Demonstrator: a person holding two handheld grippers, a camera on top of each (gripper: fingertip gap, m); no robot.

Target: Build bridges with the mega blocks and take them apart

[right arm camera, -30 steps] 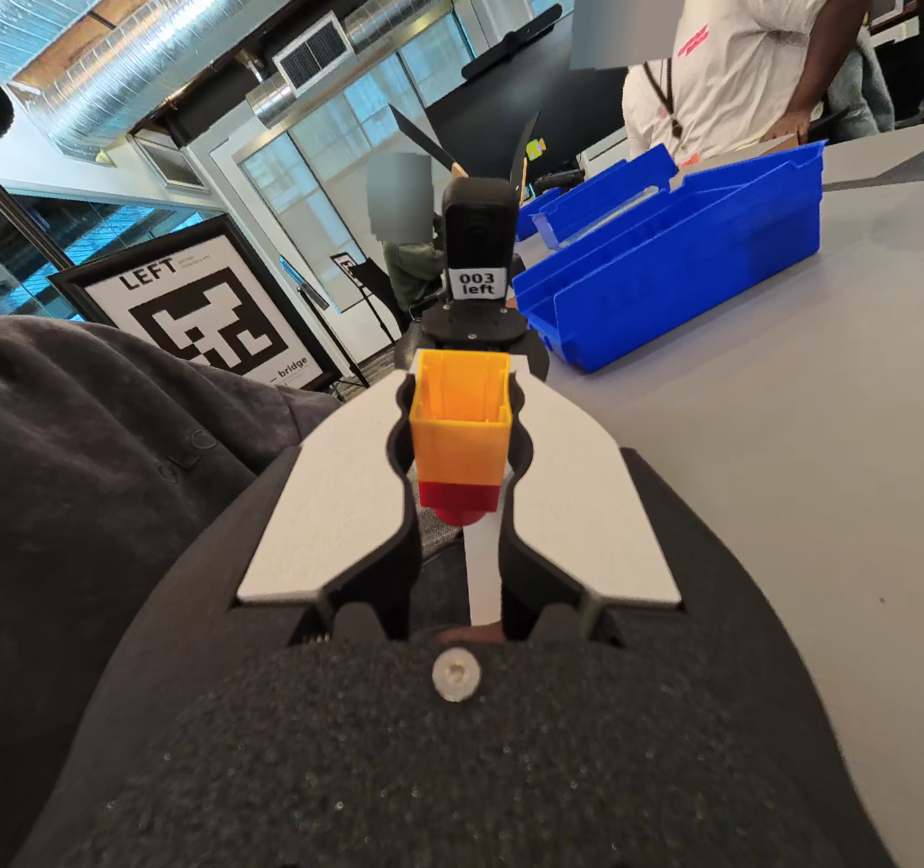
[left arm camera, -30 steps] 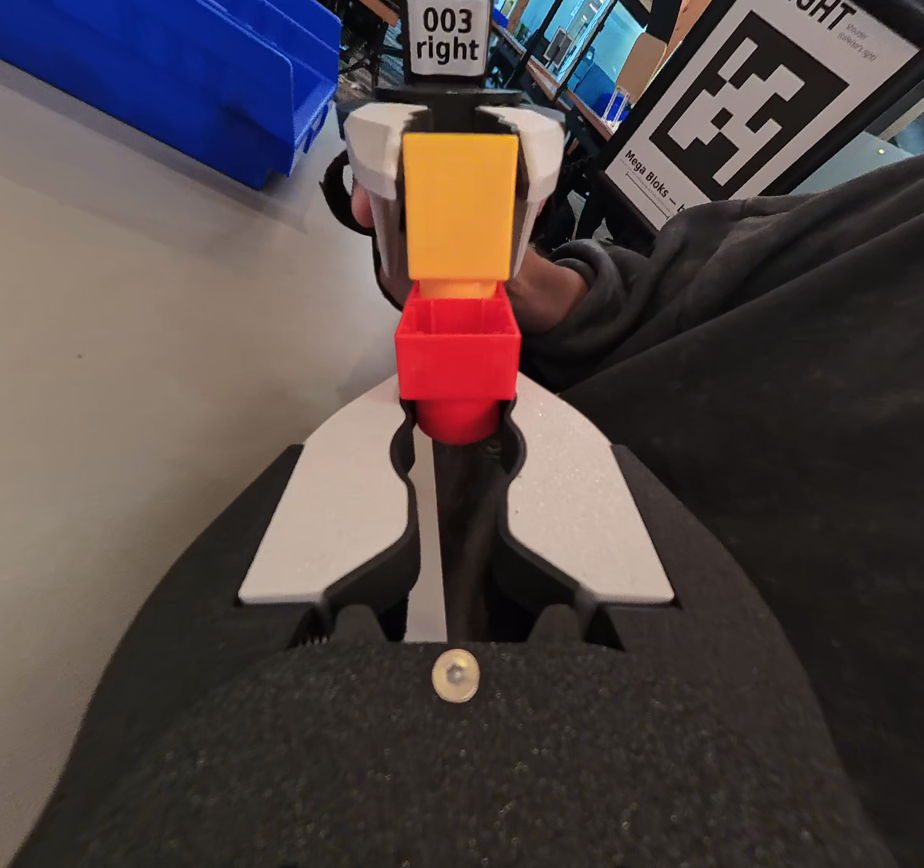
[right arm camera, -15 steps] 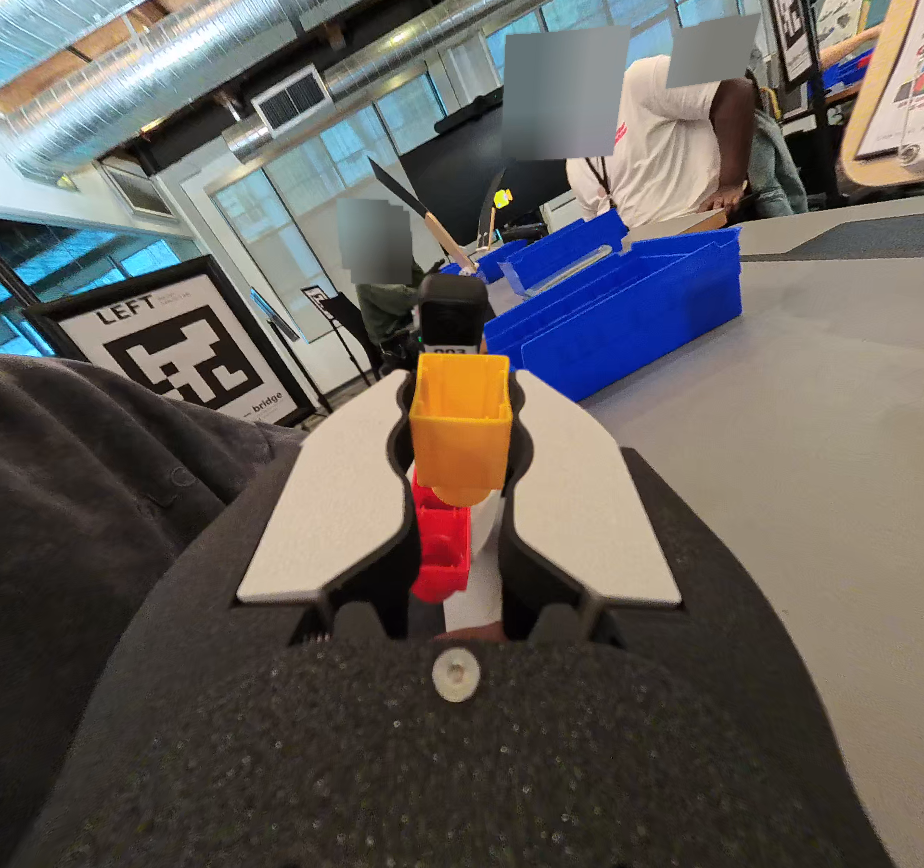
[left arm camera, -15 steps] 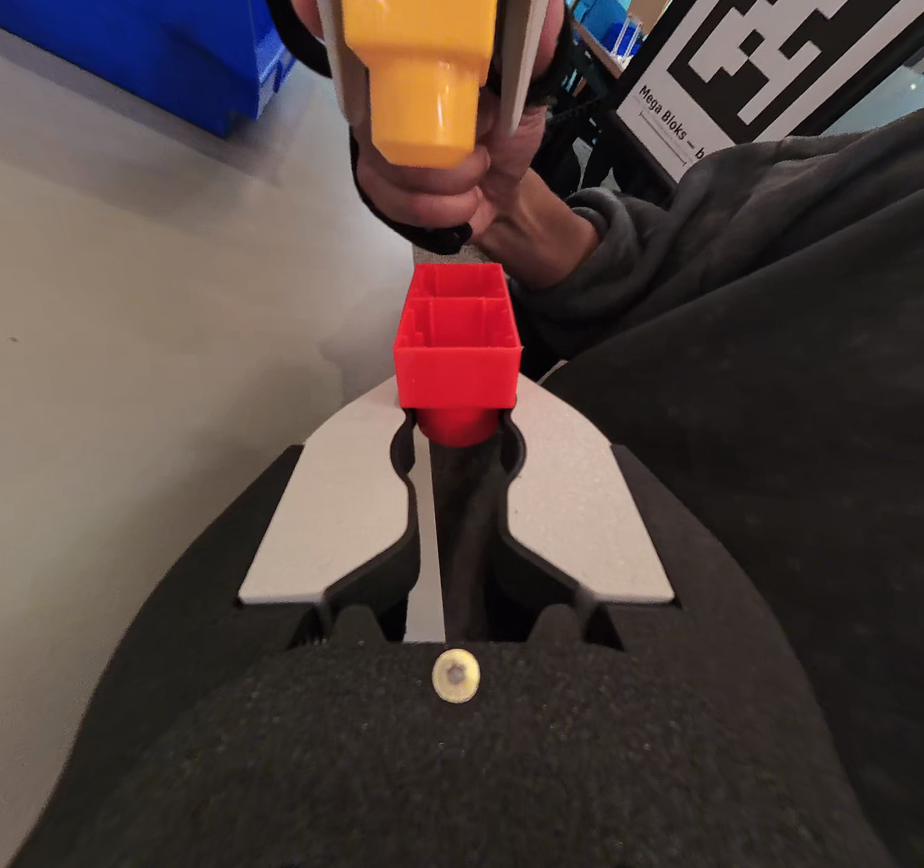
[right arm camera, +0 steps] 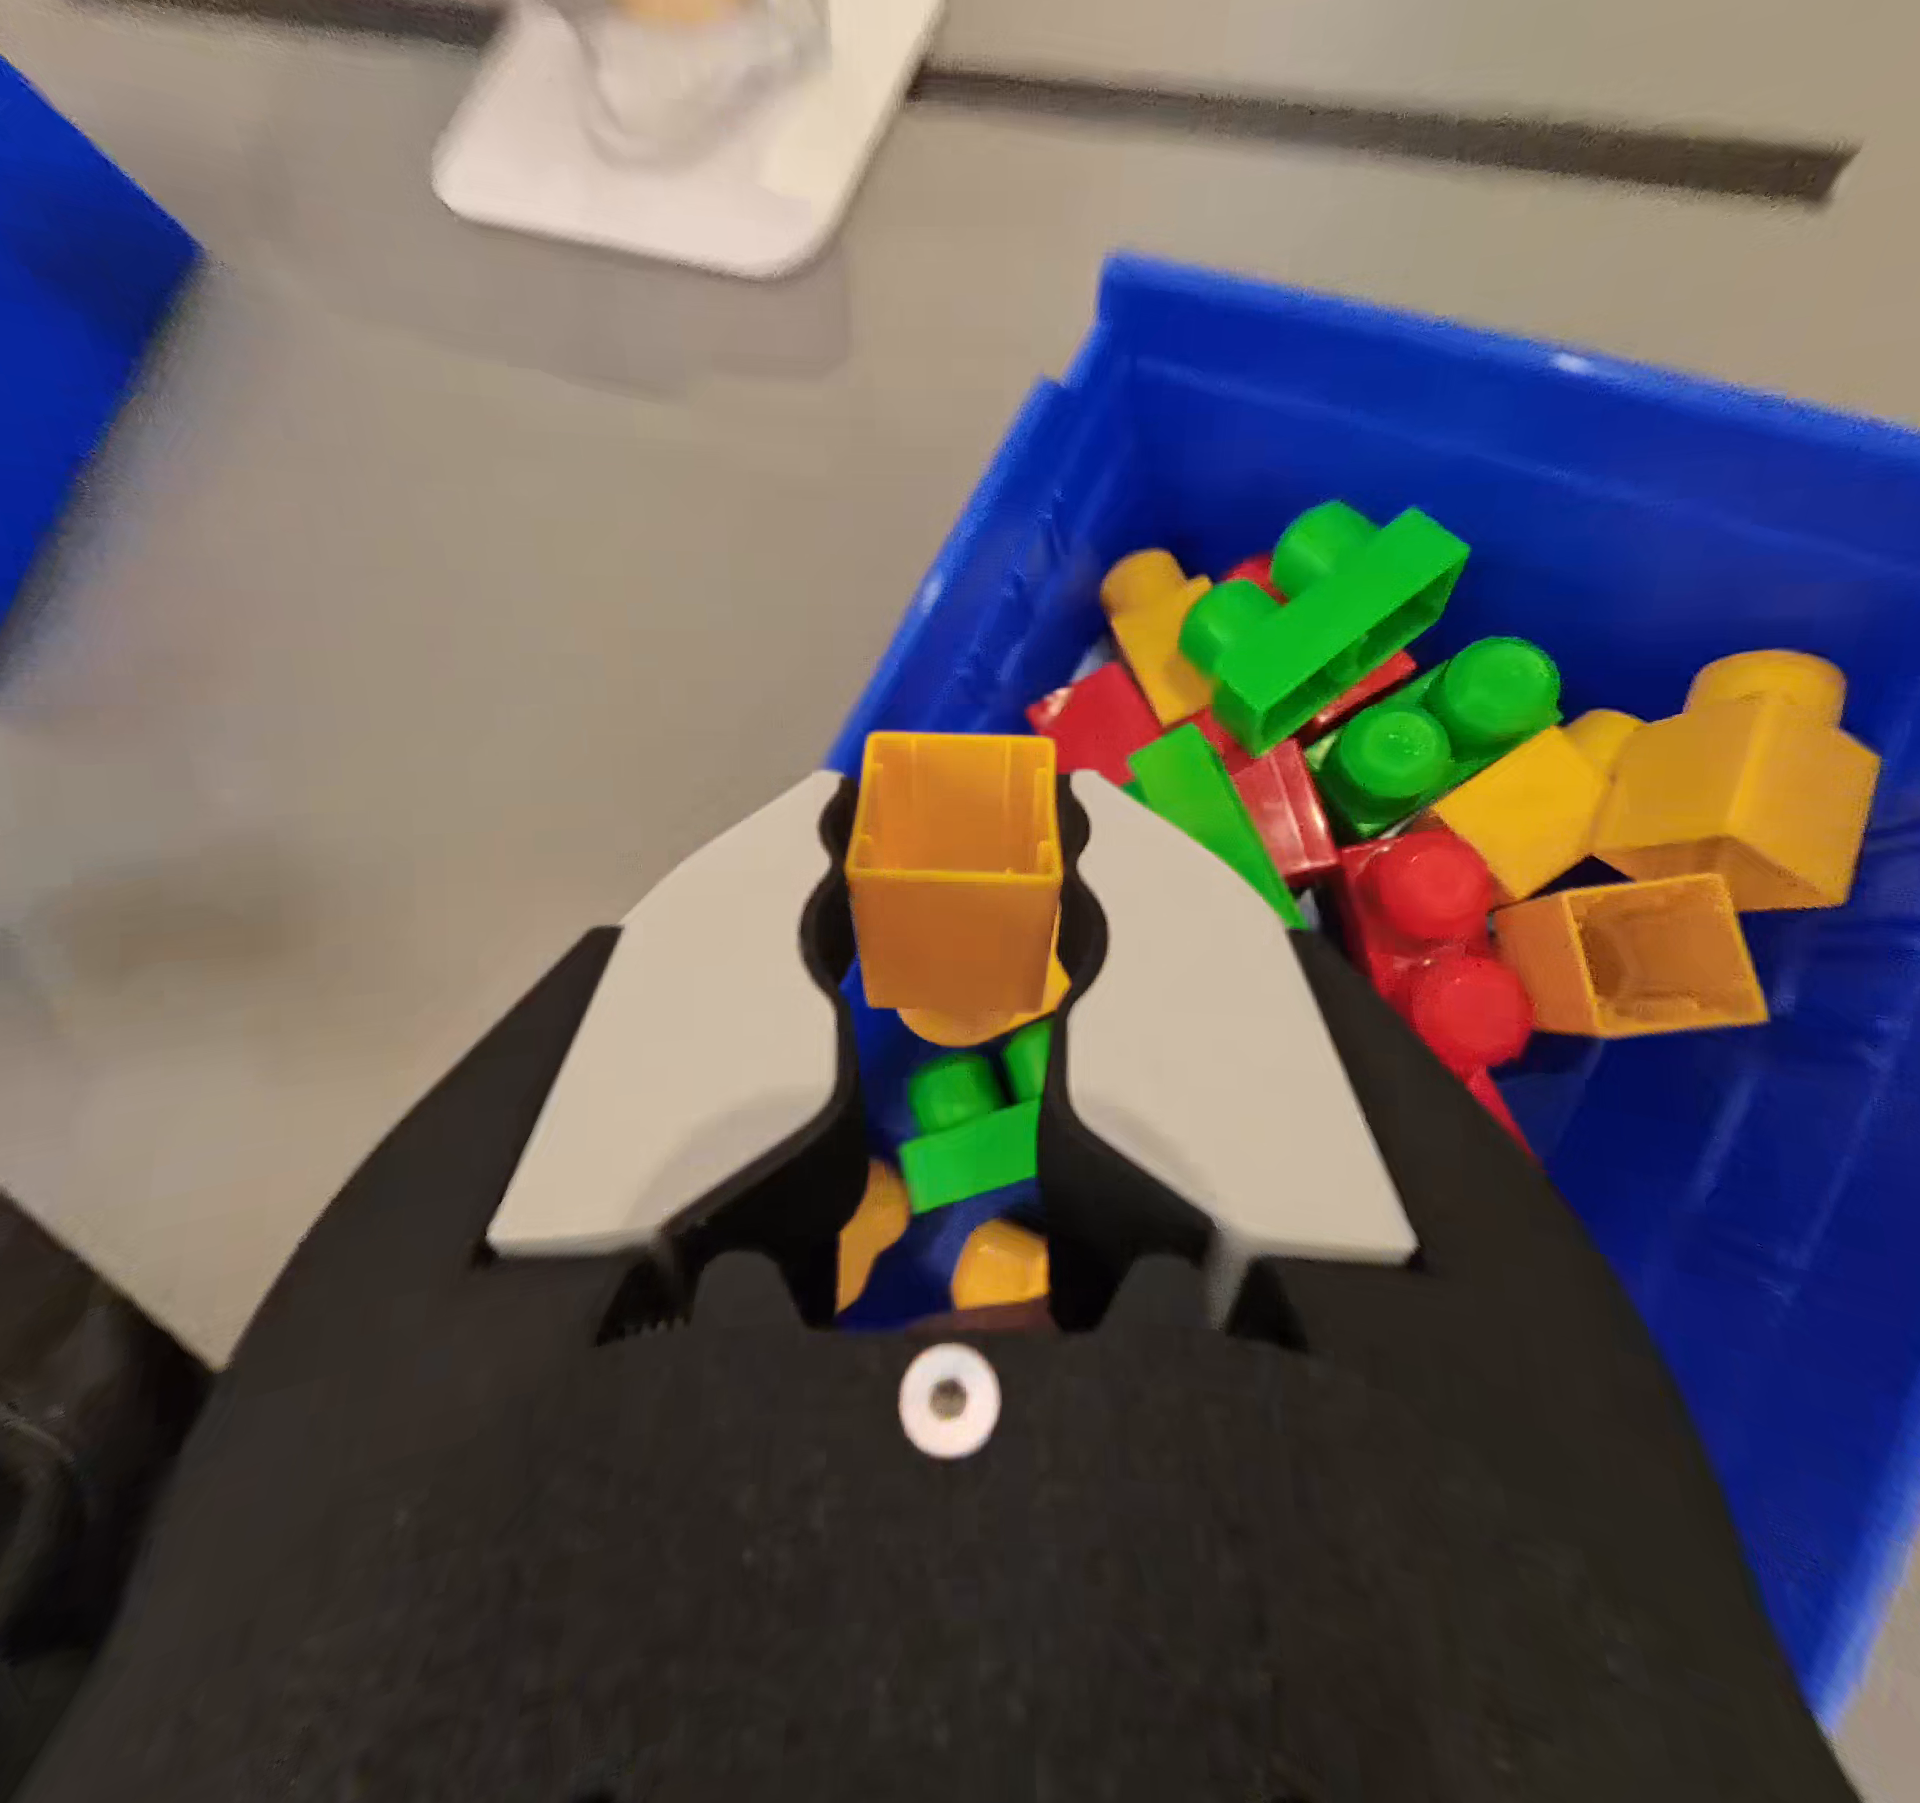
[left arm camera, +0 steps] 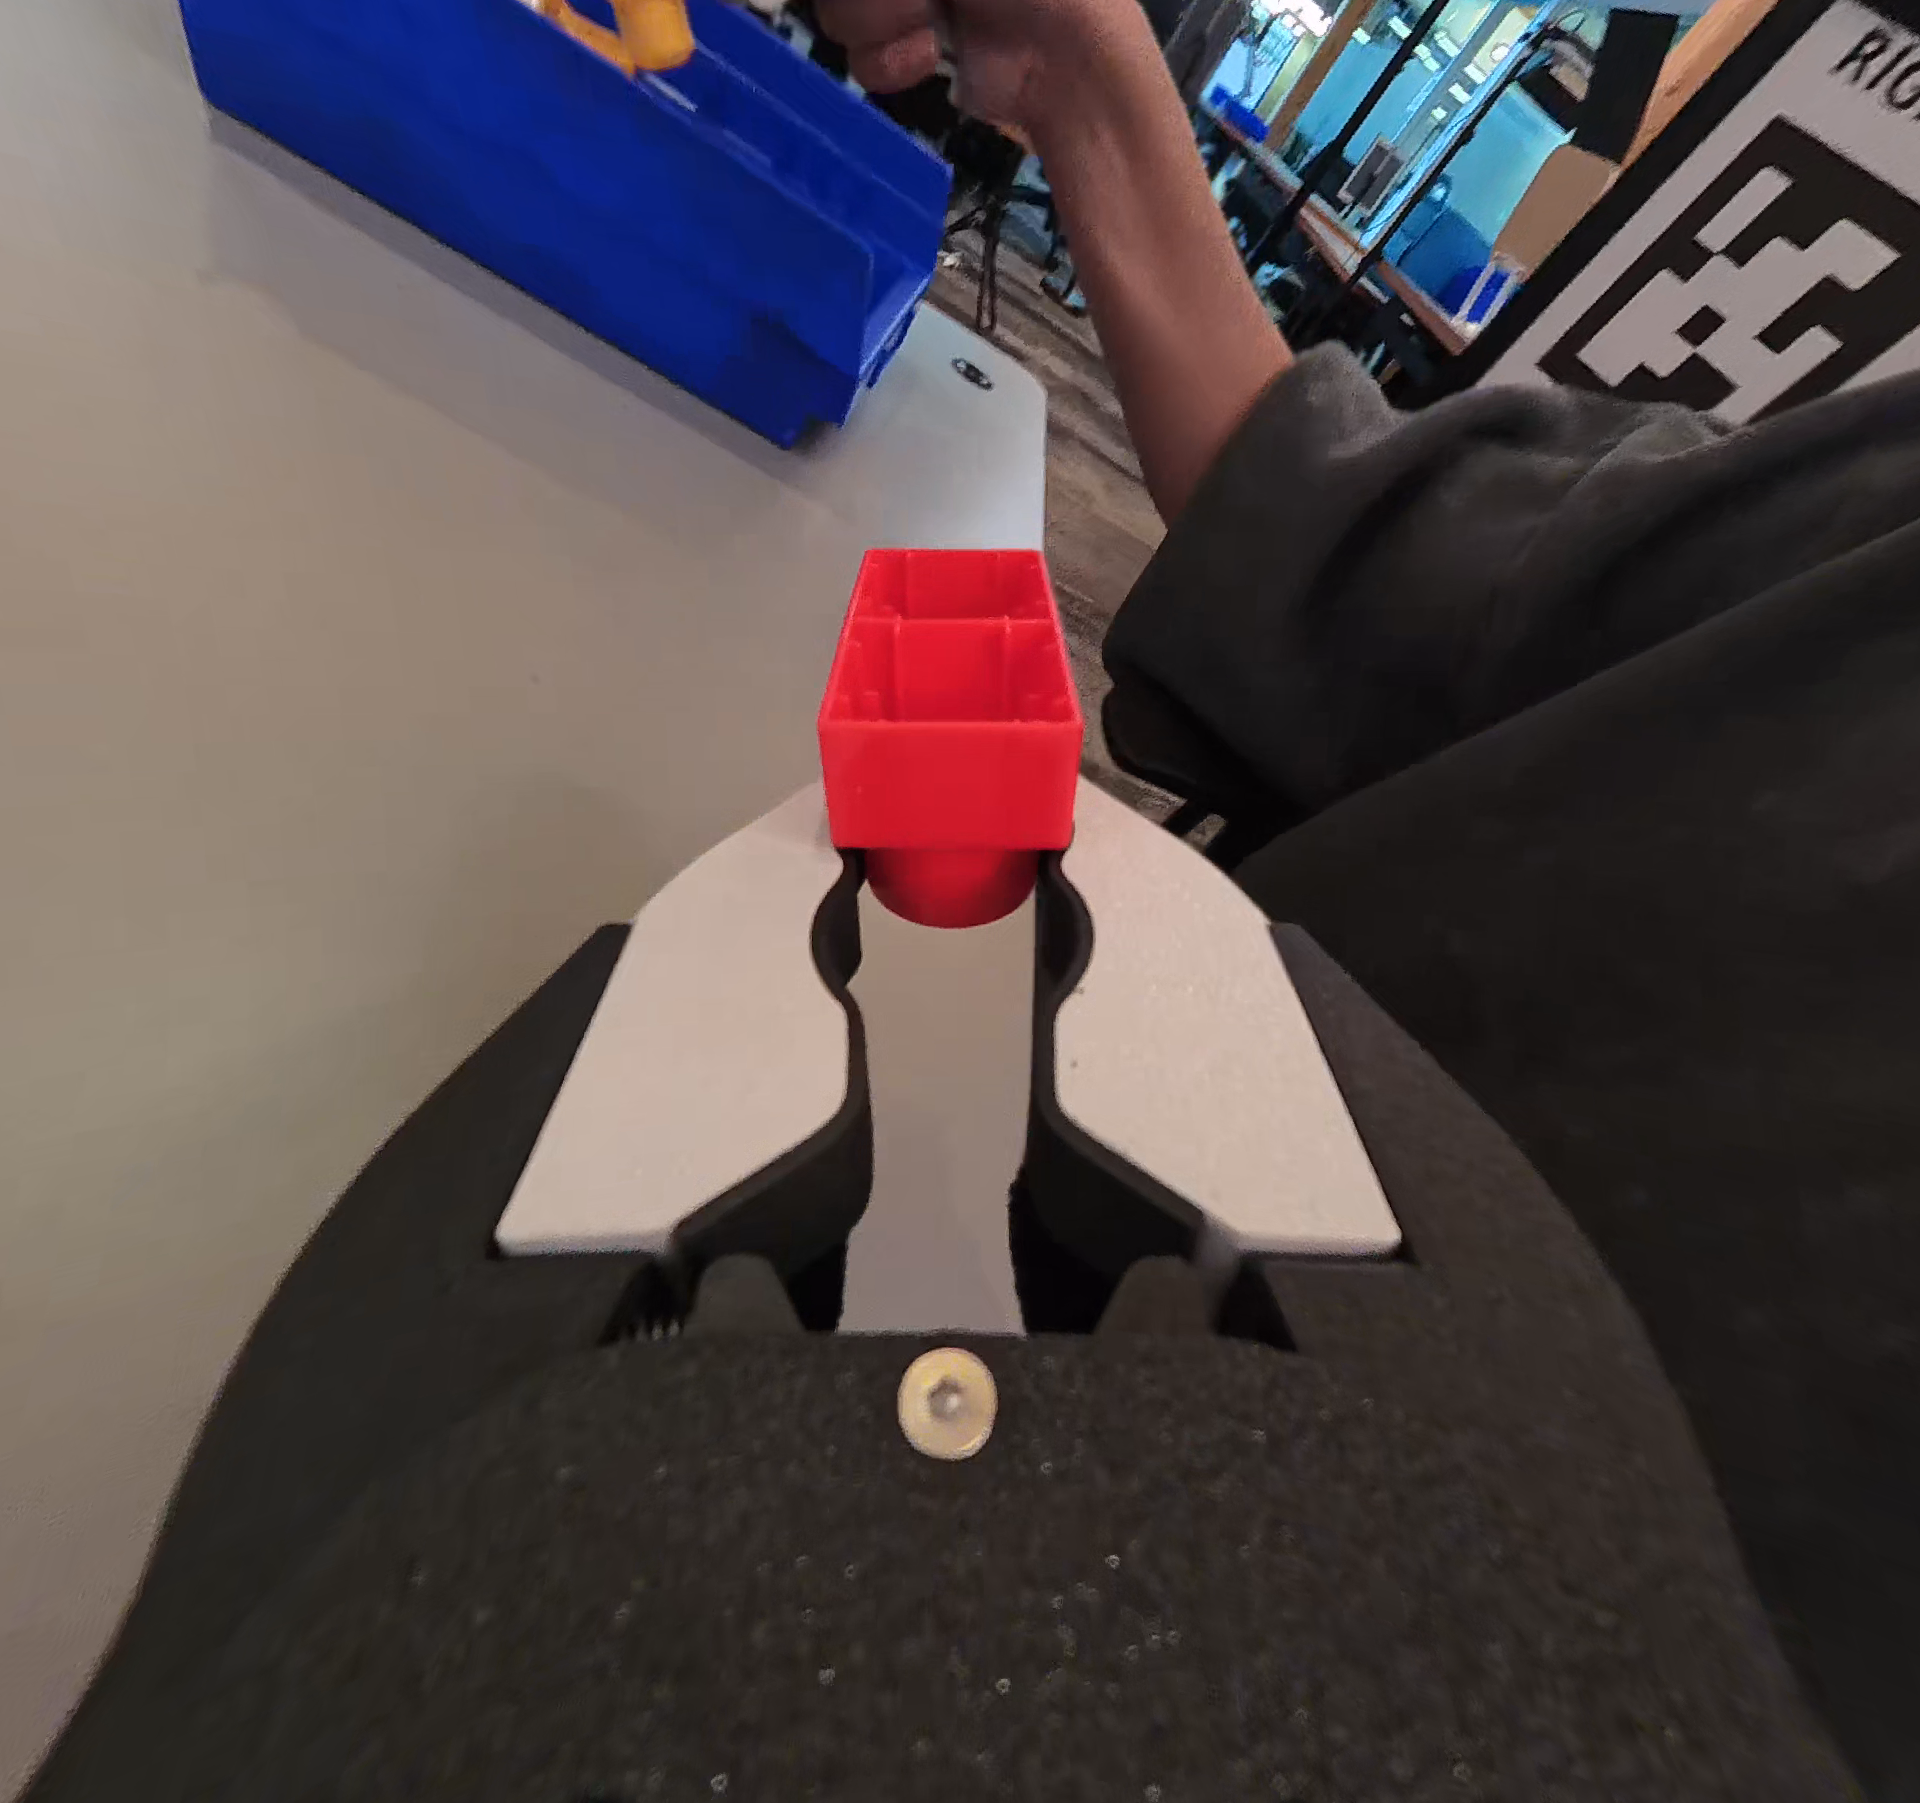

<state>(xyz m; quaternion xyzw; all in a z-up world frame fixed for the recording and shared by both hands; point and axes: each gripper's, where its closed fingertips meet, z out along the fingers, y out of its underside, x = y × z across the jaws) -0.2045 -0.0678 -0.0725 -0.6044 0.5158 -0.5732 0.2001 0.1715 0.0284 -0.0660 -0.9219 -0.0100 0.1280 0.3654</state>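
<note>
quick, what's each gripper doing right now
Left gripper: shut on the red two-stud plastic block.
Right gripper: shut on the yellow single-stud plastic block, over the blue plastic bin.

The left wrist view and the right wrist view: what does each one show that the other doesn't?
Only the left wrist view shows the red block clamped in the left gripper, and the person's forearm. Only the right wrist view shows the pile of green, red and yellow blocks inside the bin. Both show the blue bin and the yellow block held by the right gripper over it.
</note>
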